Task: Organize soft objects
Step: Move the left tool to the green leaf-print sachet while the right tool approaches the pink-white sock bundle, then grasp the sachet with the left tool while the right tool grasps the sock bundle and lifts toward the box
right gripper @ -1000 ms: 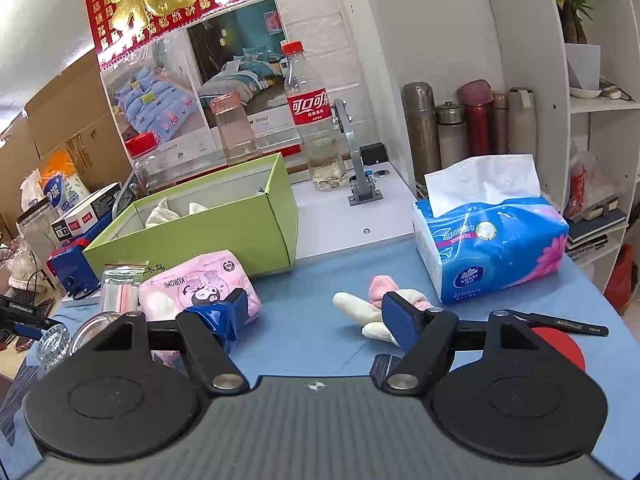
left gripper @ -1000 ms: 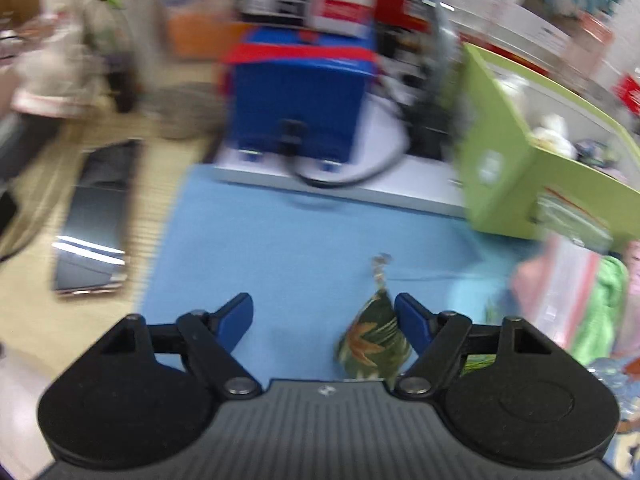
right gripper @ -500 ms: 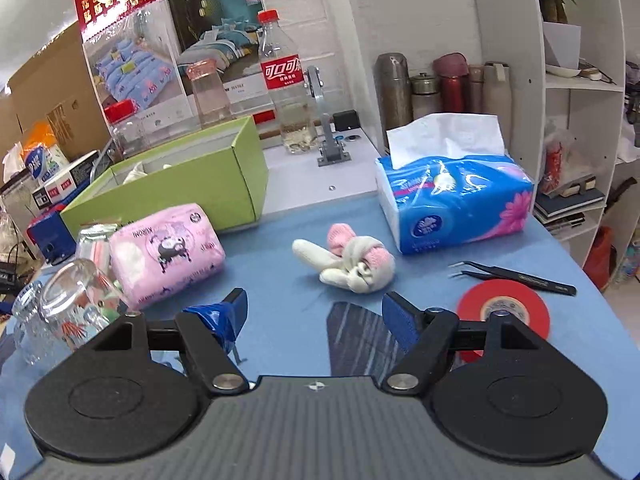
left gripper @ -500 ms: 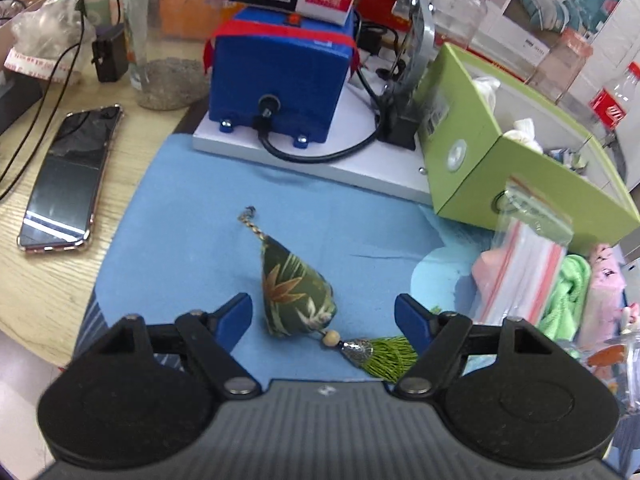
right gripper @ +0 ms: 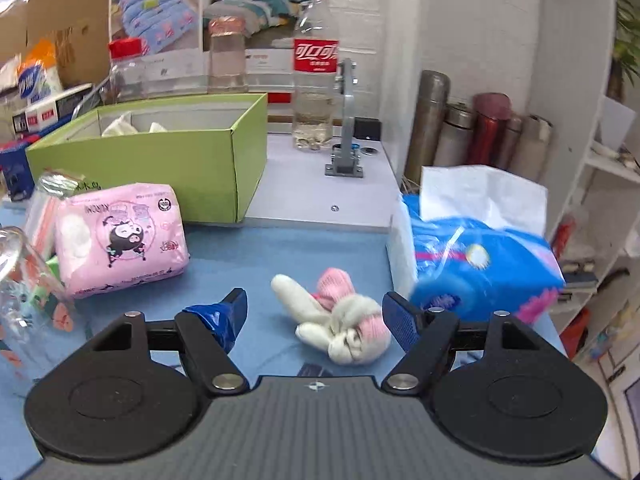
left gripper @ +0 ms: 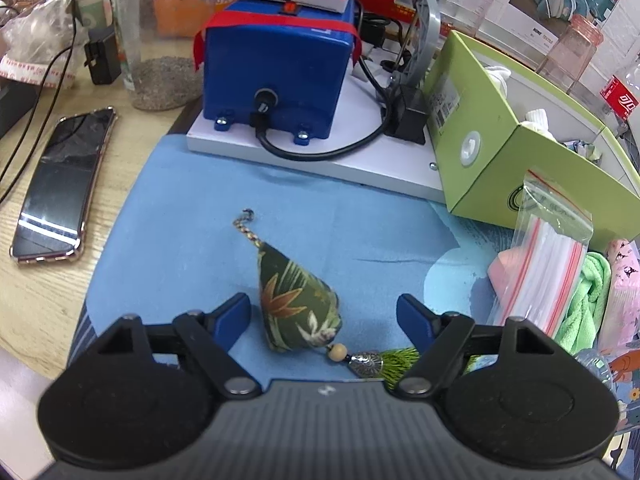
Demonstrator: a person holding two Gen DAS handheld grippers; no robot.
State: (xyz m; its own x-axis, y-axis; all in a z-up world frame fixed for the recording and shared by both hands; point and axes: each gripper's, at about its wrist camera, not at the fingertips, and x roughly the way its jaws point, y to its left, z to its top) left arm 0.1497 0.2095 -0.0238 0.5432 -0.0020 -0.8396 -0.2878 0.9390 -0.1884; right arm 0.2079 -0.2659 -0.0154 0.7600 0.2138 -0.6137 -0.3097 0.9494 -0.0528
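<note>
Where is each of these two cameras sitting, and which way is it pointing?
Left wrist view: sits on the left gripper, looking forward and down at a green leaf-print sachet on the blue mat; only its open jaws show.
Right wrist view: sits on the right gripper, looking across the mat at a pink-and-white rolled sock; only its open jaws show.
Shared: the green box and the pink tissue pack appear in both.
</note>
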